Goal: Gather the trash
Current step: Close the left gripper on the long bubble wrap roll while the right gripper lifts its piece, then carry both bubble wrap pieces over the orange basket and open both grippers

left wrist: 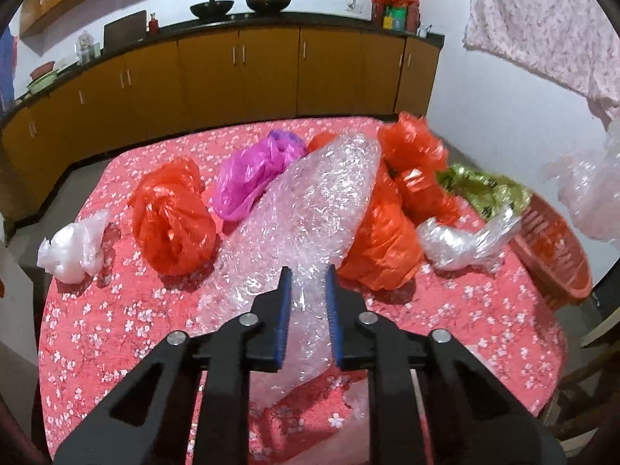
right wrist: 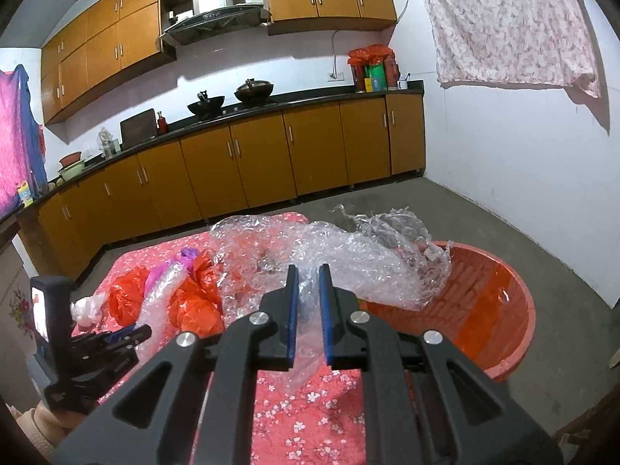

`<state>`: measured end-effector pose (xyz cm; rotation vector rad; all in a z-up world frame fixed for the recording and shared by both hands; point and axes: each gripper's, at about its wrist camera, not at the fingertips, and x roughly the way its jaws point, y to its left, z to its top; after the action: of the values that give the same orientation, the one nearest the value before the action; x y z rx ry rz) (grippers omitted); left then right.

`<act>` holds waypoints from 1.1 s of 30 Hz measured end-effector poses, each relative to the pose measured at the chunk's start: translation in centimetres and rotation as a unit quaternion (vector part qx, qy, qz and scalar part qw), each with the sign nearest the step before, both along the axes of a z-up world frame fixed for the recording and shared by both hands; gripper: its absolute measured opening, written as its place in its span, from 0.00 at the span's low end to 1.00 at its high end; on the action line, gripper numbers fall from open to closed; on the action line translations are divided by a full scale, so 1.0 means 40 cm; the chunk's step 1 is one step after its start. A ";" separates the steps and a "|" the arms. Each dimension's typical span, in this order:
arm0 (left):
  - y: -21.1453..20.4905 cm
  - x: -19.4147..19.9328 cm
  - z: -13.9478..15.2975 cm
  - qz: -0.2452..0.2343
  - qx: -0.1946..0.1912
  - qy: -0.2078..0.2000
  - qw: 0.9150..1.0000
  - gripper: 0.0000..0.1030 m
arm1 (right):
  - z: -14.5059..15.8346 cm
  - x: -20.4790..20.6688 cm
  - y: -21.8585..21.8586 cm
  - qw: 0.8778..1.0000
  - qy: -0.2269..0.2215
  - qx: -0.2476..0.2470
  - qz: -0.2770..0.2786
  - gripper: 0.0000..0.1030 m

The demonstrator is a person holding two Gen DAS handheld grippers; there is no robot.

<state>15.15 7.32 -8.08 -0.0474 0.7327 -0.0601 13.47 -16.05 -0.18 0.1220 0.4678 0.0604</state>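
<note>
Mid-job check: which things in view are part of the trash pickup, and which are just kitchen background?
Job:
bubble wrap in left gripper
bubble wrap sheet in right gripper
red bags
pink bag
white bag
red basket

Background:
woks
cabinets
hanging cloth

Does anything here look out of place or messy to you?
Yes: crumpled plastic bags litter the floral tablecloth. Each gripper, left and right, pinches bubble wrap, the right's drooping over the red basket's rim.
</note>
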 end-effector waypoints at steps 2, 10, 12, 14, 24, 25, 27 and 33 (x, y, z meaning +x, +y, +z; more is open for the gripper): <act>0.006 -0.012 0.020 -0.001 -0.004 -0.010 1.000 0.14 | 0.006 -0.002 0.000 1.000 -0.002 0.000 0.000 0.11; 0.009 -0.050 0.123 -0.002 -0.019 -0.053 0.998 0.13 | 0.033 -0.019 -0.023 1.000 -0.018 0.003 -0.004 0.11; 0.000 -0.059 0.153 -0.006 -0.025 -0.066 0.998 0.13 | 0.033 -0.026 -0.031 1.000 -0.022 0.003 -0.007 0.11; -0.016 -0.063 0.179 -0.015 -0.030 -0.075 0.997 0.13 | 0.035 -0.033 -0.039 1.000 -0.024 0.003 -0.010 0.11; -0.158 -0.054 0.259 -0.087 -0.064 -0.102 0.989 0.13 | 0.027 -0.033 -0.127 0.999 -0.026 -0.007 -0.039 0.11; -0.179 -0.050 0.263 -0.095 -0.066 -0.103 0.988 0.13 | 0.024 -0.031 -0.141 0.999 -0.025 -0.008 -0.043 0.11; -0.223 -0.037 0.269 -0.113 -0.073 -0.103 0.986 0.13 | 0.019 -0.026 -0.168 0.998 -0.024 -0.010 -0.051 0.11; -0.370 0.019 0.254 -0.169 -0.089 -0.095 0.977 0.13 | 0.000 -0.002 -0.263 0.997 -0.013 -0.010 -0.077 0.11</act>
<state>15.92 -7.47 2.09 -0.0867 0.5365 -0.4508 13.40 -26.57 -0.19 0.1365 0.4324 -0.0935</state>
